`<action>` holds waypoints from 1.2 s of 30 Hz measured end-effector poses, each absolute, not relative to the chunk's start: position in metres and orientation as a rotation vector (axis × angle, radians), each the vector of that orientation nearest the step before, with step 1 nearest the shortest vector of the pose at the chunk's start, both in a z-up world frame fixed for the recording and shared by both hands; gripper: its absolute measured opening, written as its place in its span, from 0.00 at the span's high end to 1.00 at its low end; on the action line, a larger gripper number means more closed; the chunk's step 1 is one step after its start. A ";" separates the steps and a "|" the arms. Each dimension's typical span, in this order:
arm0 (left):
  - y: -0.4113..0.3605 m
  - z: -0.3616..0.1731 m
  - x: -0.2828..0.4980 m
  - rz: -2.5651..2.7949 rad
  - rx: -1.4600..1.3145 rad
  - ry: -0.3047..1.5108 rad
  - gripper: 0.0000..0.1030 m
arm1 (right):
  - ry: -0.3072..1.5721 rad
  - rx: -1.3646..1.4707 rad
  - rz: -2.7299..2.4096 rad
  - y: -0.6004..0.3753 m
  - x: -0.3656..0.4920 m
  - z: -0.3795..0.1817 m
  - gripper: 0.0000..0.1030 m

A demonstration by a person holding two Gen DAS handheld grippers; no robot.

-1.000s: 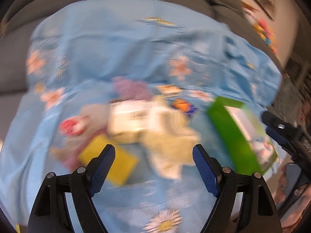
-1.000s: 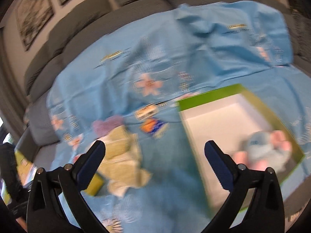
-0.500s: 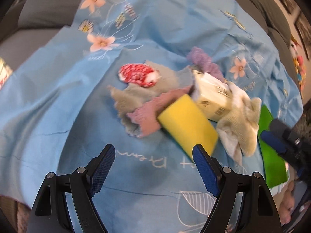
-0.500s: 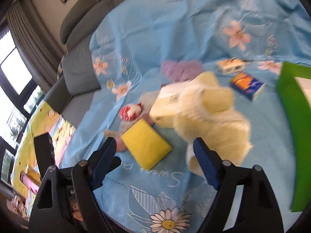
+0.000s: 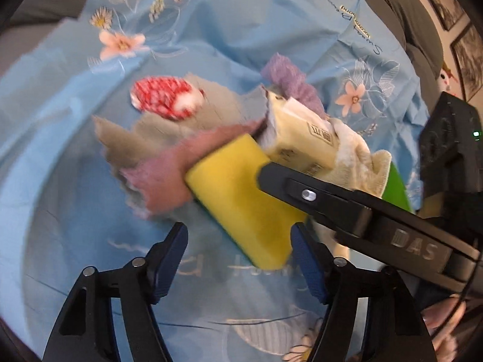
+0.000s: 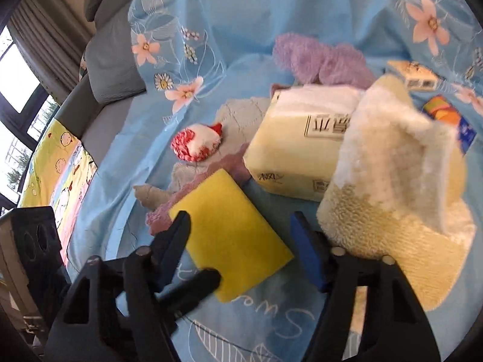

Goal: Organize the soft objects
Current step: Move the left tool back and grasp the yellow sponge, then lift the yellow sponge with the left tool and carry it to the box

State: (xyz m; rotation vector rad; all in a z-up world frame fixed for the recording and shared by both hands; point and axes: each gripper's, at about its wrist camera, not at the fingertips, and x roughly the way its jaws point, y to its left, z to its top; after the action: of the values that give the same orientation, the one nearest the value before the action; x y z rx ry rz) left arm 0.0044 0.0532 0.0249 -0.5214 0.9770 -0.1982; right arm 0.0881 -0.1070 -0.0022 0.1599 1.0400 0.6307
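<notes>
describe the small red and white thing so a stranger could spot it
Find the pile of soft things on the blue flowered sheet. At its far left edge, on a grey cloth beyond the yellow sponge, lies the knitted ball: small, round, and the pile's only red-and-white item.

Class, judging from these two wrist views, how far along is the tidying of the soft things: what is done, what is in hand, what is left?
Done: nothing in these views shows as sorted. In hand: both grippers, left and right, have been closing around the yellow sponge; a firm grip is not yet clear. Left: the cream towel, tissue pack, purple cloth, grey cloth, pink cloth and red-and-white ball lie piled on the blue sheet.
</notes>
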 end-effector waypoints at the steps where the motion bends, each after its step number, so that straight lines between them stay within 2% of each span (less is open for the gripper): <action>1: 0.051 0.025 0.005 -0.197 -0.521 0.977 0.44 | 1.048 0.170 0.631 -0.107 0.090 -0.004 0.44; 5: 0.043 0.024 0.008 -0.202 -0.499 0.979 0.53 | 1.078 0.172 0.648 -0.104 0.095 -0.013 0.46; 14: 0.042 0.025 0.006 -0.202 -0.481 0.971 0.55 | 1.066 0.176 0.684 -0.104 0.089 -0.019 0.47; 25: 0.035 0.051 -0.022 -0.249 -0.392 0.875 0.55 | 0.990 0.202 0.664 -0.114 0.049 0.009 0.47; 36: 0.024 0.059 -0.035 -0.286 -0.329 0.855 0.55 | 0.937 0.207 0.602 -0.122 0.025 0.016 0.47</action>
State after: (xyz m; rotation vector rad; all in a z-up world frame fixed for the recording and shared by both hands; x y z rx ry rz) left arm -0.0353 0.0236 0.0595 -0.3293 0.8549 -0.2858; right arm 0.0248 -0.1219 0.0157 0.2068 0.9373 0.6022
